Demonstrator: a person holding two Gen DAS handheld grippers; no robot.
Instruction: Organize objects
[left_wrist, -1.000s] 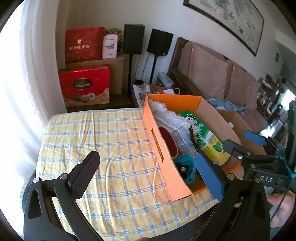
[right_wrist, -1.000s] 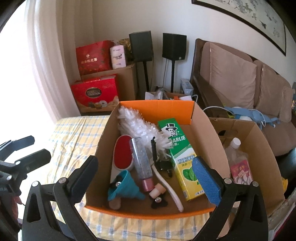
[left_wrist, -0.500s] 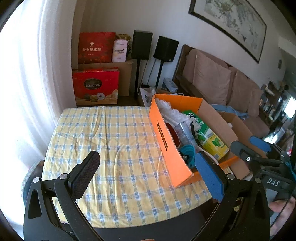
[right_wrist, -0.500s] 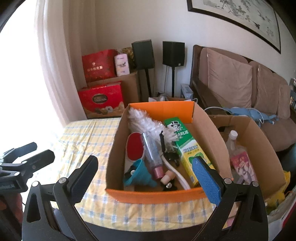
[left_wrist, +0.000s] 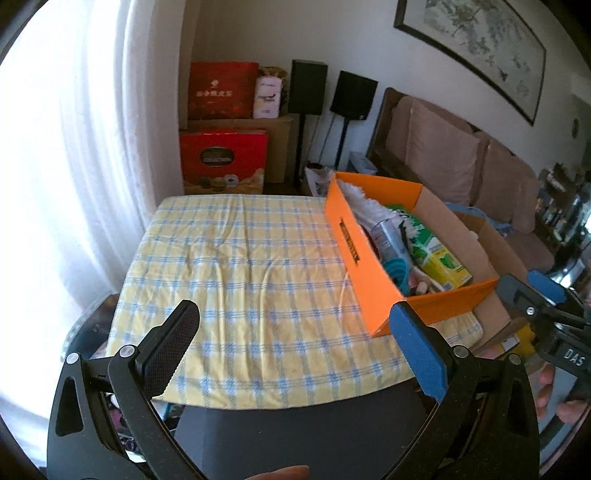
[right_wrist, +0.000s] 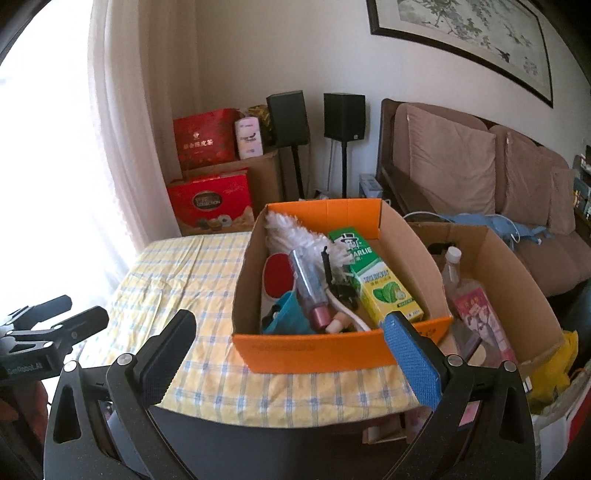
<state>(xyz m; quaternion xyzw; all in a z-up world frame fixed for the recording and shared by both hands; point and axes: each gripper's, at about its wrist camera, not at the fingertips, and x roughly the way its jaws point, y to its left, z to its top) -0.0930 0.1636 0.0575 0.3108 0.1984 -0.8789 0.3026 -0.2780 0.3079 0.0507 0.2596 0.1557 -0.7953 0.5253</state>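
Right wrist view: orange box (right_wrist: 314, 350) w/ half-hidden teal item (right_wrist: 284, 315), both tongs (right_wrist: 291, 354) (left_wrist: 295, 339) spread, empty.

The counter (left_wrist: 240, 266) lies bare across its left and near parts, while the orange box (right_wrist: 314, 350), crowded with items, blocks its right side, with an open cardboard box (right_wrist: 517, 280) just beyond on the right.

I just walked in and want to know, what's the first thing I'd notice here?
The bright orange box on the right side of the yellow checked tablecloth, stuffed with things: a green toothpaste carton, a fluffy white duster and a teal funnel. Both grippers, left gripper and right gripper, hang open and empty near the table's edge.
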